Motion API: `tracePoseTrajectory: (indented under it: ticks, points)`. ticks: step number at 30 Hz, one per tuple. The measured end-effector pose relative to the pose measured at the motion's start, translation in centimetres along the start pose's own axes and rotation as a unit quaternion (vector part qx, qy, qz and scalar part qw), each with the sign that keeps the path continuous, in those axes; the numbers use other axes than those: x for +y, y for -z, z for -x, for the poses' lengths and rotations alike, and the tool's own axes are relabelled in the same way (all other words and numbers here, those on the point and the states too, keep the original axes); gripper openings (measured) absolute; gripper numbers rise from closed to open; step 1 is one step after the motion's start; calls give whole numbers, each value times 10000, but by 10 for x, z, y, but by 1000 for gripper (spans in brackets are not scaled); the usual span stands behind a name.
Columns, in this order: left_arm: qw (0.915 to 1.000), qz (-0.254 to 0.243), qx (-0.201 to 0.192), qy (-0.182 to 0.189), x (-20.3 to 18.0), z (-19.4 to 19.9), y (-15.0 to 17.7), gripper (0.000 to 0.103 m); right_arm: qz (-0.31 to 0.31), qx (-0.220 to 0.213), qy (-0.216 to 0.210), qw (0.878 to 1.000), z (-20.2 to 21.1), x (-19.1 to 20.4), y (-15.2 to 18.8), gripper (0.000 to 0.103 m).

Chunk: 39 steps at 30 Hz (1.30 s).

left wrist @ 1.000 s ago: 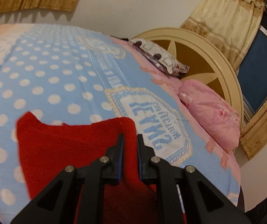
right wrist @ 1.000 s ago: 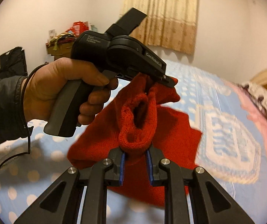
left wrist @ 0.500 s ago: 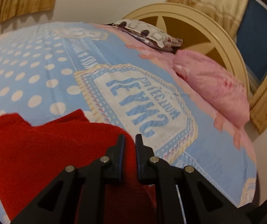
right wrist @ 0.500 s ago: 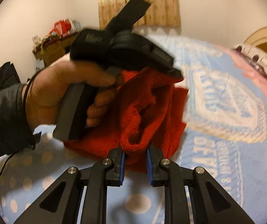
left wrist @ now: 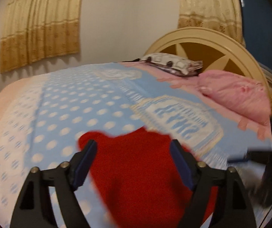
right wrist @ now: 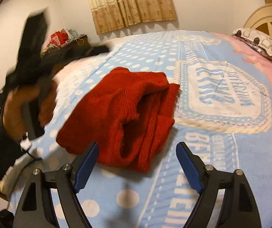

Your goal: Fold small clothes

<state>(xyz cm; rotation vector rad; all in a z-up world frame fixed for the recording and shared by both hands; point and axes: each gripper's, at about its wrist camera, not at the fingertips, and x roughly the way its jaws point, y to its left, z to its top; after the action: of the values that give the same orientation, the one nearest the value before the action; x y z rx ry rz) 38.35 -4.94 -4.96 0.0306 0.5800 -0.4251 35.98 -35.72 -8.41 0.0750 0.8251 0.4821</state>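
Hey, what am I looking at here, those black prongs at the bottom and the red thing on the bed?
The black prongs are hand-held grabbing tools, one in each of a person's hands, each carrying a wide-angle camera that looks along its two fingers. One picture comes from the left tool, the other from the right tool. In the right view you can also see the person's left hand gripping its tool, blurred. A red knitted garment lies loosely folded on the blue polka-dot bedspread. Both tools are open and hold nothing. A pink pillow lies near the headboard.
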Motion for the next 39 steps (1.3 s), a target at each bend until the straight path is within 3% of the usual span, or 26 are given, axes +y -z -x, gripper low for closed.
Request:
tracePoseTrajectory:
  ticks: [2, 9, 13, 14, 15, 16, 22, 25, 28, 30, 32, 34, 35, 39]
  points:
    - [9997, 159, 211, 0, 11, 3, 21, 90, -114, -6, -235, 9997, -6, -7, -13, 84]
    - [9949, 586, 803, 183, 20, -14, 65, 90, -1041, 254, -923, 9899, -57, -33, -59, 84]
    - [9933, 640, 869, 411, 13, -19, 73, 90, -1272, 445, -886, 9869, -88, -35, -70, 82]
    - [9932, 602, 901, 433, 10, -21, 77, 90, -1198, 579, -799, 9879, -98, -31, -69, 76]
    - [9930, 589, 918, 445, 9, -22, 79, 90, -1140, 644, -697, 9889, -104, -29, -68, 32]
    - [9930, 593, 910, 455, 8, -22, 79, 90, -1087, 710, -552, 9900, -108, -25, -66, 16]
    - [9892, 640, 1006, 851, -9, -16, 78, 90, -809, 353, -191, 9959, -88, -25, -59, 15]
    - [9921, 318, 972, 734, -29, -15, 78, 92, -762, 121, 36, 9970, -68, -33, -61, 15]
    - [9906, 283, 1170, 646, -32, -26, 83, 94, -850, 412, 226, 9953, -81, -48, -56, 15]
    - [9907, 401, 1108, 674, -26, -21, 82, 94, -973, 716, 83, 9926, -97, -56, -51, 16]
    - [9922, 559, 912, 637, -19, -7, 77, 94, -1011, 518, 65, 9935, -95, -58, -53, 23]
    - [9945, 611, 721, 459, -13, 5, 73, 94, -901, 432, 249, 9947, -87, -54, -55, 49]
    - [9954, 617, 685, 266, -10, 10, 72, 94, -845, 393, 342, 9951, -80, -51, -55, 57]
    - [9940, 680, 852, -3, -5, 4, 78, 94, -432, -79, 311, 9986, -35, -24, -52, 60]
